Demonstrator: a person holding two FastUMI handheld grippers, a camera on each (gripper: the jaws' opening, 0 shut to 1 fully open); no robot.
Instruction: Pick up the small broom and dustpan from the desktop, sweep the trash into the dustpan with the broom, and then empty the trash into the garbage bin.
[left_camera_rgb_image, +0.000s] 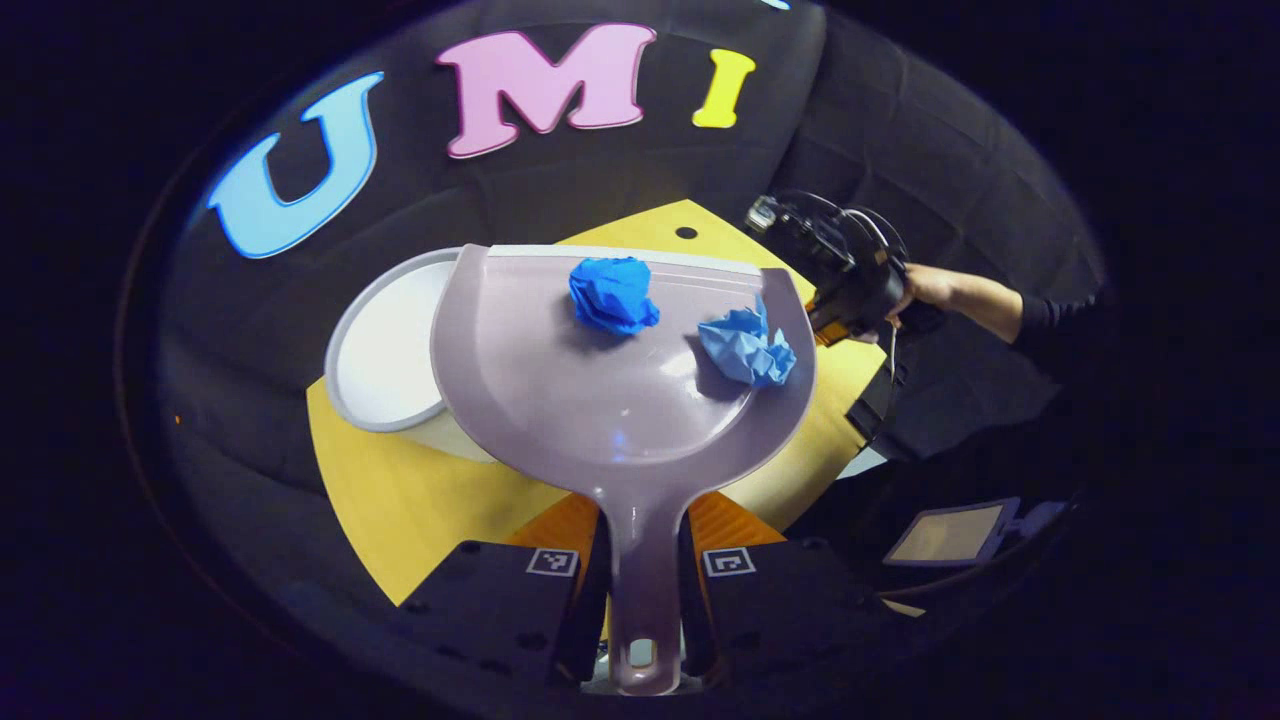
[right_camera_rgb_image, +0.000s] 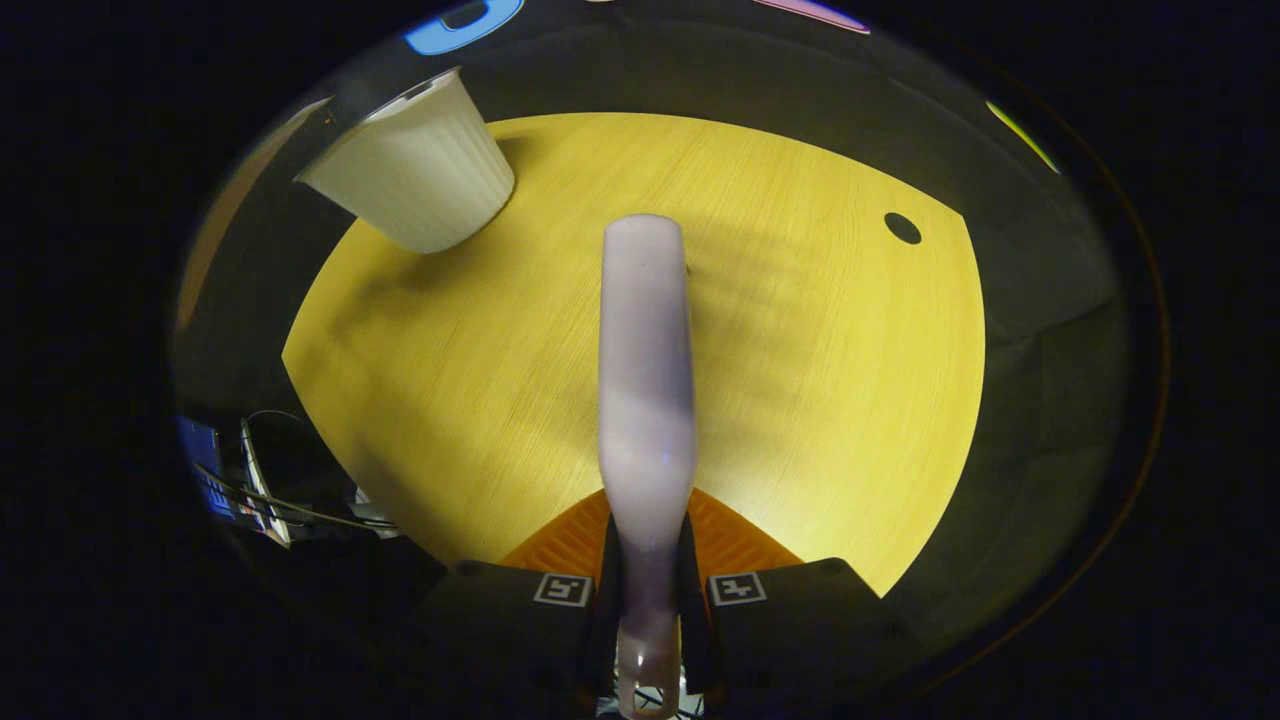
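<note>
dustpan (left_camera_rgb_image: 610, 390): I've got it above the desk (left_camera_rgb_image: 400, 500), front edge over the bin (left_camera_rgb_image: 385, 350)
paper balls (left_camera_rgb_image: 612, 293): two, lying in the pan, side by side
broom (right_camera_rgb_image: 645, 380): above the desk, bin off far-left

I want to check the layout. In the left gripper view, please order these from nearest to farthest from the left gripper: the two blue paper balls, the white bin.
1. Light blue paper ball, right side of the dustpan.
2. Dark blue paper ball, near the dustpan's front edge.
3. White bin, beyond the dustpan, to the left.
</note>
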